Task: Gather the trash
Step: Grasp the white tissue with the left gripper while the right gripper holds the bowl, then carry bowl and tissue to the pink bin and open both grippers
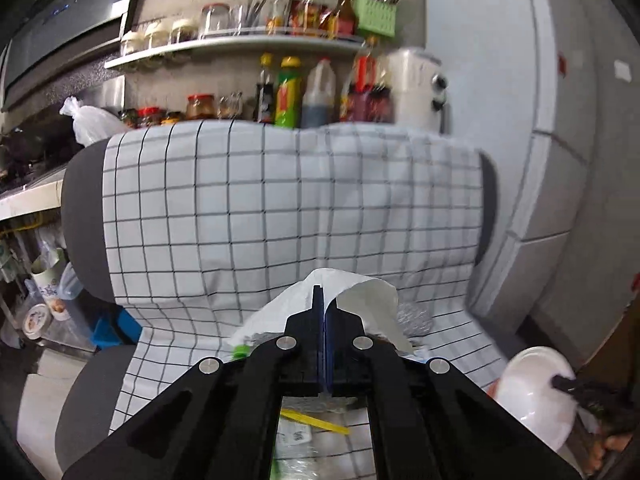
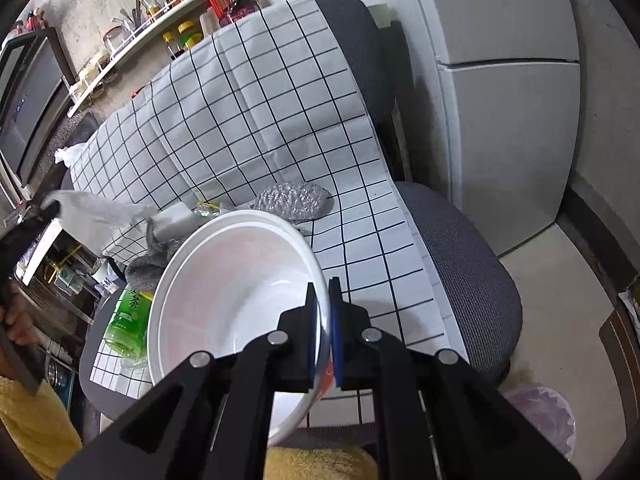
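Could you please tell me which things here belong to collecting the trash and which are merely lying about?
Part of the job:
- white tissue, pinched in the left gripper
- white bowl, clamped by the right gripper
- green tea bottle
- silver scrubber

Lying about:
- sauce bottles
- refrigerator
- checked cloth

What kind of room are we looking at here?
Most likely a home kitchen: a shelf crowded with sauce bottles and jars, a fridge beside it, and what looks like a range hood above the counter.
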